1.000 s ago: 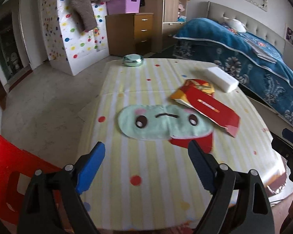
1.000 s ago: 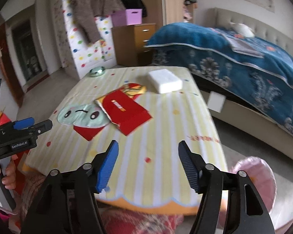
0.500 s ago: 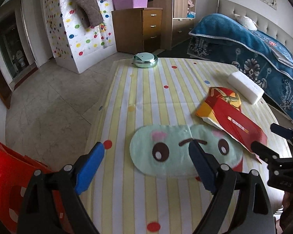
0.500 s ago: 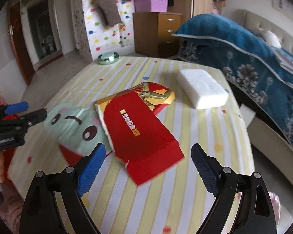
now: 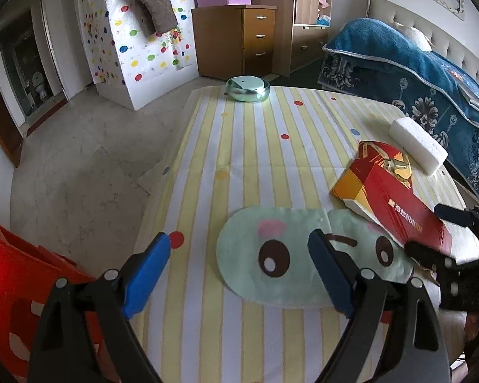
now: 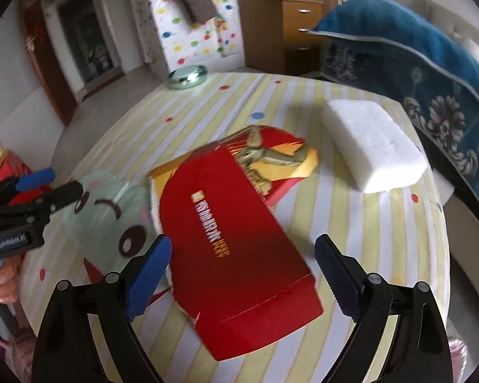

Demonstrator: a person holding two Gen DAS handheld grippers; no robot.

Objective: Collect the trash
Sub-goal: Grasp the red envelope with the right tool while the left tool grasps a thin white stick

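Nothing picked up yet. Flat red and gold cardboard box lying on the striped yellow bench, partly on top of a pale green paper face mask with cartoon eyes. White foam block just beside the box. Right claw opening wide over the red box, not touching. Left claw wide and empty above the green mask. All trash left to grab. No bin clearly in sight.
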